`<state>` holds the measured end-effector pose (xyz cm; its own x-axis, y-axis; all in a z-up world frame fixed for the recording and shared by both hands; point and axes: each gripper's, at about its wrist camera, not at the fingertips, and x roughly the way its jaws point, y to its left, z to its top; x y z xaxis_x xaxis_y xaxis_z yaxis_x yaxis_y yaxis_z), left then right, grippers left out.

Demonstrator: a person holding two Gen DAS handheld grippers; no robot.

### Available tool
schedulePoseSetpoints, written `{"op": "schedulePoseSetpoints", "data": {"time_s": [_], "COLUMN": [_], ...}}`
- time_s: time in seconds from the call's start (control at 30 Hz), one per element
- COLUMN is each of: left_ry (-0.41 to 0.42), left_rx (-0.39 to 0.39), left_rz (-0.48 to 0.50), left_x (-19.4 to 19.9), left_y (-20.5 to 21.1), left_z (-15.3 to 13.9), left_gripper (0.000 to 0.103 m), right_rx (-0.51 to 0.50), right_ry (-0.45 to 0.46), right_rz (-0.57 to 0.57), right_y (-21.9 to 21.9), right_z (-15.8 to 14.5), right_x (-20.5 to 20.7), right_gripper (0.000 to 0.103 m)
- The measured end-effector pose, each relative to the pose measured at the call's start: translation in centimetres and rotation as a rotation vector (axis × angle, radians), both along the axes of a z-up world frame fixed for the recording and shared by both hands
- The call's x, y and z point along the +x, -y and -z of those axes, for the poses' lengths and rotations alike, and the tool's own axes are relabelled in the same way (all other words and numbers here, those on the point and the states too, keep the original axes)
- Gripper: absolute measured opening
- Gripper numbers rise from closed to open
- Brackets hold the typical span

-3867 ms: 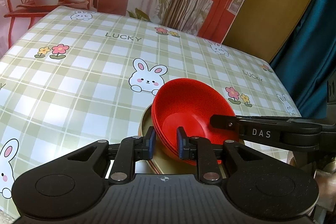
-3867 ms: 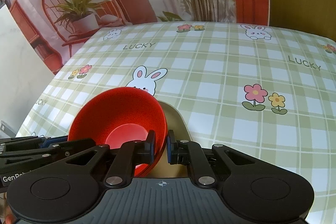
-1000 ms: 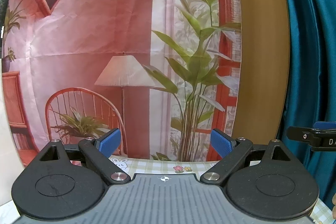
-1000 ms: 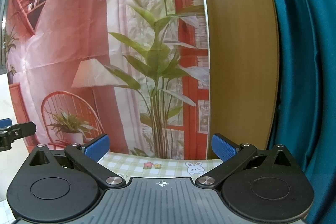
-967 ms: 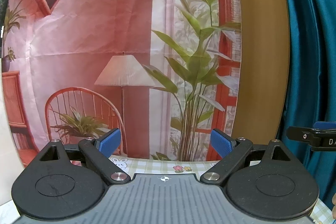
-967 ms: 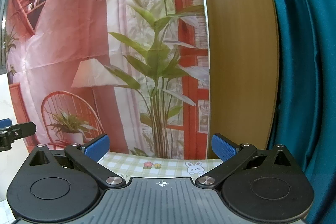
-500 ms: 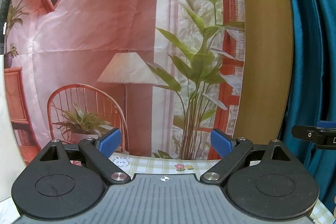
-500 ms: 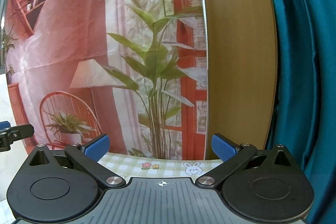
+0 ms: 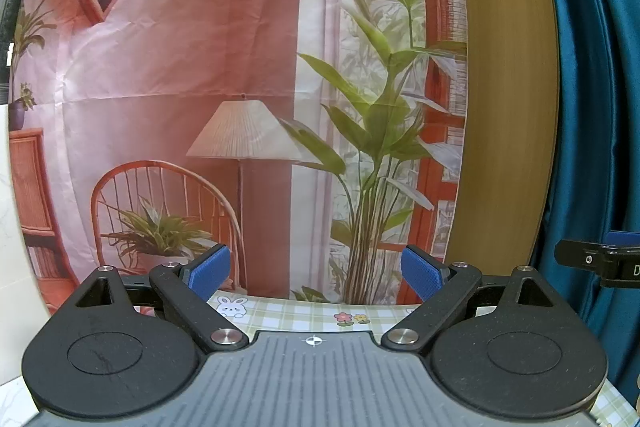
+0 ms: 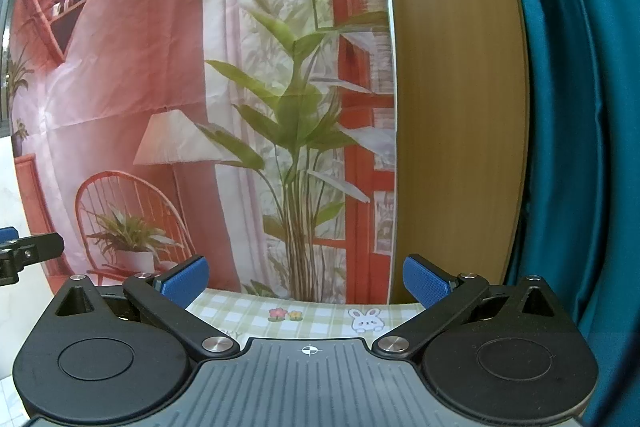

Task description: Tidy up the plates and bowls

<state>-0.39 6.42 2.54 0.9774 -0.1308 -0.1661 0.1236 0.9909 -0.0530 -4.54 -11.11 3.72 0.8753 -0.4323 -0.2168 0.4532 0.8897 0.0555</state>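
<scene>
left wrist view: my left gripper (image 9: 316,273) is spread wide with nothing between its blue pads (image 9: 210,269), raised toward the printed backdrop (image 9: 200,47). my right gripper (image 10: 306,279) is just as wide and empty. only the checked tablecloth's (image 10: 320,319) far edge shows; no plates or bowls are in sight.

Staged set: printed room backdrop (image 9: 248,75), checked tablecloth (image 10: 320,315).

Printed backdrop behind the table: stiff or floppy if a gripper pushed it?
Probably floppy: the printed backdrop shows fold lines and fine wrinkles, like thin hung cloth or paper. It would likely ripple and give way rather than resist. Likely light too, since it hangs nearly flat; how it is fixed is out of view.
</scene>
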Motion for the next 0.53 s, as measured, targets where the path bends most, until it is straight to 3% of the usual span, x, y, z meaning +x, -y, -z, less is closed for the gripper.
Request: {"op": "schedulePoseSetpoints", "data": {"time_s": [0.53], "left_ry": [-0.020], "left_rx": [-0.008], "left_rz": [0.001], "left_x": [0.59], "left_y": [-0.65], "left_z": [0.50], "left_gripper": [0.094], "right_rx": [0.010], "right_ry": [-0.016], "right_rz": [0.003], "right_y": [0.85], "right_z": [0.51], "right_x": [0.31], "right_gripper": [0.103]}}
